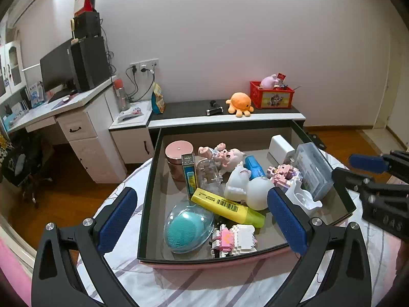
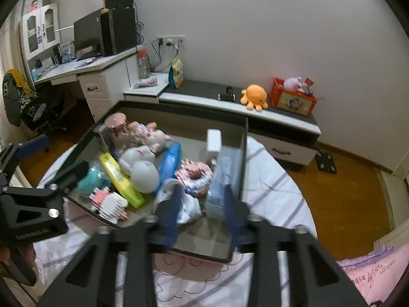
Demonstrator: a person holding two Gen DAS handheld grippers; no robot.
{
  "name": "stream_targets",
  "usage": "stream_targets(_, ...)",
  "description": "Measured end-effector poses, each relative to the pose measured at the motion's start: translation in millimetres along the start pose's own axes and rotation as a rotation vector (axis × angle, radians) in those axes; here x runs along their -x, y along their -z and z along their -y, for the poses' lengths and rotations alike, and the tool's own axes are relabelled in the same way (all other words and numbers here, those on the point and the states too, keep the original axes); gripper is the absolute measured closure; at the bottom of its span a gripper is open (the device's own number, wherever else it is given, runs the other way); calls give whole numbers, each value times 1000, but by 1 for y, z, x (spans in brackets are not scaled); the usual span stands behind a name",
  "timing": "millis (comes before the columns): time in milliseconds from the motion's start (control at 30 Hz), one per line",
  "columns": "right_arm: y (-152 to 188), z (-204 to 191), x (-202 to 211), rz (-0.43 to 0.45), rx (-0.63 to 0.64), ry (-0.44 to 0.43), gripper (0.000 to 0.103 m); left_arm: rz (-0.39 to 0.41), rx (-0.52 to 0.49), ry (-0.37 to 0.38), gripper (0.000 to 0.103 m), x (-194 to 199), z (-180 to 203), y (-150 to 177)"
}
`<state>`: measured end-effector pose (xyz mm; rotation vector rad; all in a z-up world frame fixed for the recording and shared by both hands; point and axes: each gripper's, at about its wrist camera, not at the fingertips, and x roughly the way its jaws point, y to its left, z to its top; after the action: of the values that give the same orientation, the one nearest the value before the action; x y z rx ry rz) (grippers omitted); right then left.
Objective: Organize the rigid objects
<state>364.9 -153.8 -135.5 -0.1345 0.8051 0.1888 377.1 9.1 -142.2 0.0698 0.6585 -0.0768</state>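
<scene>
A dark-rimmed box [image 1: 148, 186] [image 2: 237, 204] lies on the bed, full of small objects: a yellow highlighter [image 1: 227, 207] [image 2: 120, 176], a teal brush in a clear dome [image 1: 188, 226], a white figure [image 1: 250, 186] [image 2: 143, 166], pink-and-white brick models [image 1: 234, 240] [image 2: 110, 203], a clear case [image 1: 313, 168] [image 2: 222, 179] and a pink jar [image 1: 177, 158]. My left gripper [image 1: 202, 217] is open above the box's near side. My right gripper [image 2: 202, 212] is open over the box's near right corner, its fingers either side of the clear case's near end, motion-blurred.
A low cabinet behind the box carries an orange octopus plush [image 1: 240, 103] [image 2: 254, 97], a red crate [image 1: 272, 94] [image 2: 294, 99] and a black object [image 1: 214, 108]. A white desk [image 1: 64, 107] with a monitor stands left. Wooden floor lies around the bed.
</scene>
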Motion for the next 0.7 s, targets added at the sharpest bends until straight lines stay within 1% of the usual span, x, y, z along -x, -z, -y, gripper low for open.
stream_targets(67,-2,-5,5,29,2,-1,49,0,3,1,0,1,-2,-1)
stream_targets(100,-2,-7,7,38,-2,0,36,-3,1,3,0,1,-2,-1)
stream_targets(133,-3,-7,8,41,-4,0,18,-4,0,4,0,2,-2,-2)
stream_targets(167,-3,-9,9,51,-5,4,15,-3,-1,6,0,3,-2,-2)
stream_targets(300,-4,-13,15,70,4,20,14,-3,-2,14,0,6,-1,-3)
stream_targets(400,-3,-15,20,81,7,33,0,4,4,18,0,11,-3,-2)
stream_targets(467,-3,-15,27,101,3,35,0,3,6,19,0,14,-3,-2)
stream_targets(700,3,-19,49,142,-7,1,0,47,11,21,0,36,-3,-2)
